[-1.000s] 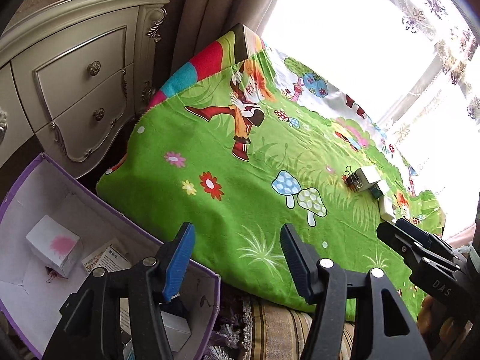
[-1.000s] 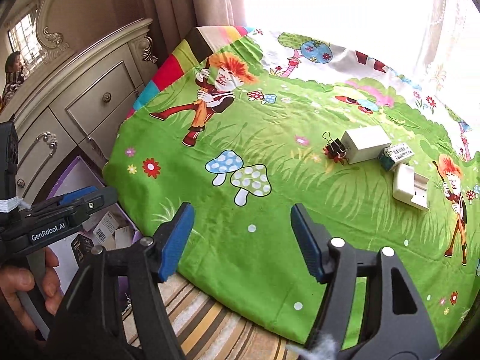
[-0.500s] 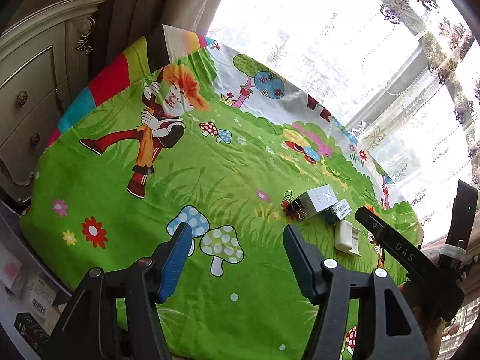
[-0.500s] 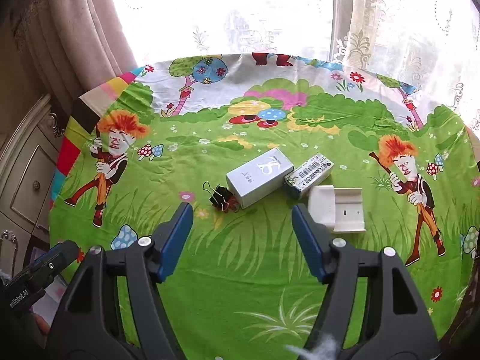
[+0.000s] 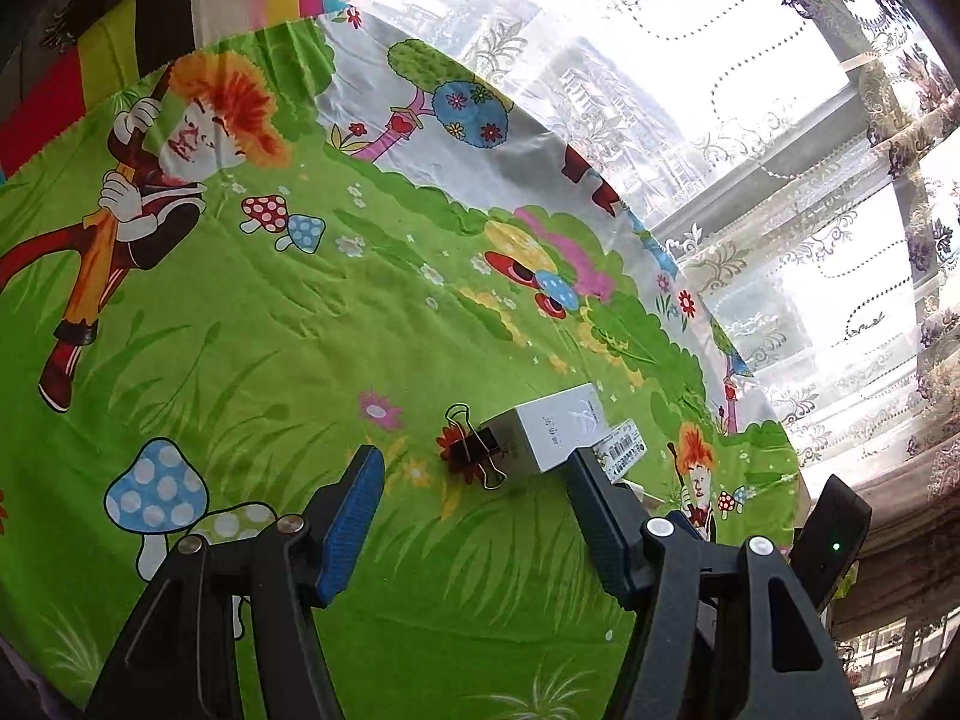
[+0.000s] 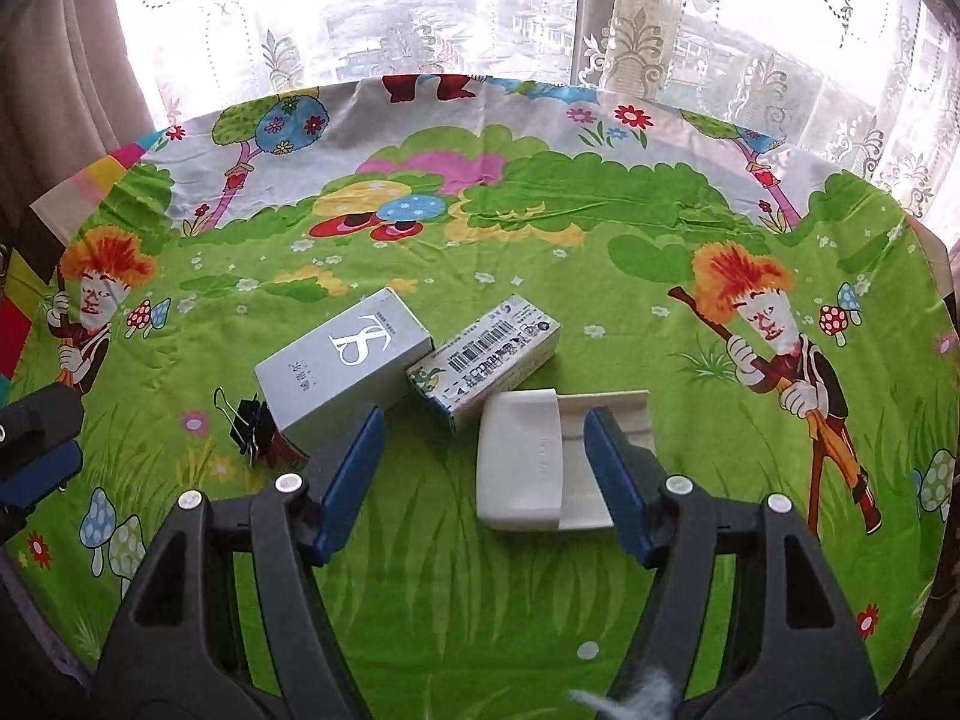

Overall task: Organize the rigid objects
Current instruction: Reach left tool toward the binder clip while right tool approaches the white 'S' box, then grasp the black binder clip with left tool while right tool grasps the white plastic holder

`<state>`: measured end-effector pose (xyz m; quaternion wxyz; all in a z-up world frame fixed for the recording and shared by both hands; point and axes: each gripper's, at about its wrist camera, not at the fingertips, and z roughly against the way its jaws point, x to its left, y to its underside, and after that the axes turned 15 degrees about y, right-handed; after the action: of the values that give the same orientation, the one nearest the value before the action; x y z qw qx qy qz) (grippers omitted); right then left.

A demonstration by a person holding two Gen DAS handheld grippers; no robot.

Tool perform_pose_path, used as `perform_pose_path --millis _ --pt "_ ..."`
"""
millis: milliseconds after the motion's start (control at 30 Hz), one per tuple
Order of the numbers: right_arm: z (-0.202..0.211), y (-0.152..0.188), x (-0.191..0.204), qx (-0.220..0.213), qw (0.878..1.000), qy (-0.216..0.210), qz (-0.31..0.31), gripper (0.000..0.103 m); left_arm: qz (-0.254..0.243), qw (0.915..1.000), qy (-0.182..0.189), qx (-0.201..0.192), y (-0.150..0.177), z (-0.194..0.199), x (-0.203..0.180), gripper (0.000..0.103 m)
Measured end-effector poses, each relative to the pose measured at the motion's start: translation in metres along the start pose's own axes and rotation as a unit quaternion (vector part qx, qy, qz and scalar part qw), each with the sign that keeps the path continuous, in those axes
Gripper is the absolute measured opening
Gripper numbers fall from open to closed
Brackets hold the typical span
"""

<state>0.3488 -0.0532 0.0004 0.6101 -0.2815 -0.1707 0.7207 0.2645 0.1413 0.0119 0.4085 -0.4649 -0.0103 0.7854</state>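
On the green cartoon tablecloth [image 6: 540, 228] lie a grey box [image 6: 345, 369], a white barcode box [image 6: 486, 363], a white plastic case [image 6: 528, 462] and a black binder clip [image 6: 249, 426]. My right gripper [image 6: 483, 474] is open and empty, hovering over the white case, which shows between its fingers. My left gripper [image 5: 471, 516] is open and empty, just short of the binder clip [image 5: 474, 456] and the grey box [image 5: 552, 429]. The barcode box [image 5: 621, 450] peeks out behind the left gripper's right finger.
Lace curtains and a bright window [image 6: 480, 18] stand behind the round table. The other gripper's black body shows at the left edge of the right wrist view [image 6: 36, 450] and at the right of the left wrist view [image 5: 831, 534].
Both grippers have swung away from the purple box and dresser toward the table and moved in close to the boxes. Both stayed open.
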Motion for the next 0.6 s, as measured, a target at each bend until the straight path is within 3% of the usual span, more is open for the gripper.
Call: perform_pose_path --millis 333,600 --pt "-0.027 0.006 -0.003 0.008 1.000 0.002 -0.002 0.072 0.030 0.9989 0.012 0.034 -0.004 -0.057 0.022 0.050" --pt "-0.037 0.009 -0.001 0.006 1.000 0.025 0.012 0.071 0.008 0.9991 0.000 0.042 -0.007 -0.075 0.019 0.047"
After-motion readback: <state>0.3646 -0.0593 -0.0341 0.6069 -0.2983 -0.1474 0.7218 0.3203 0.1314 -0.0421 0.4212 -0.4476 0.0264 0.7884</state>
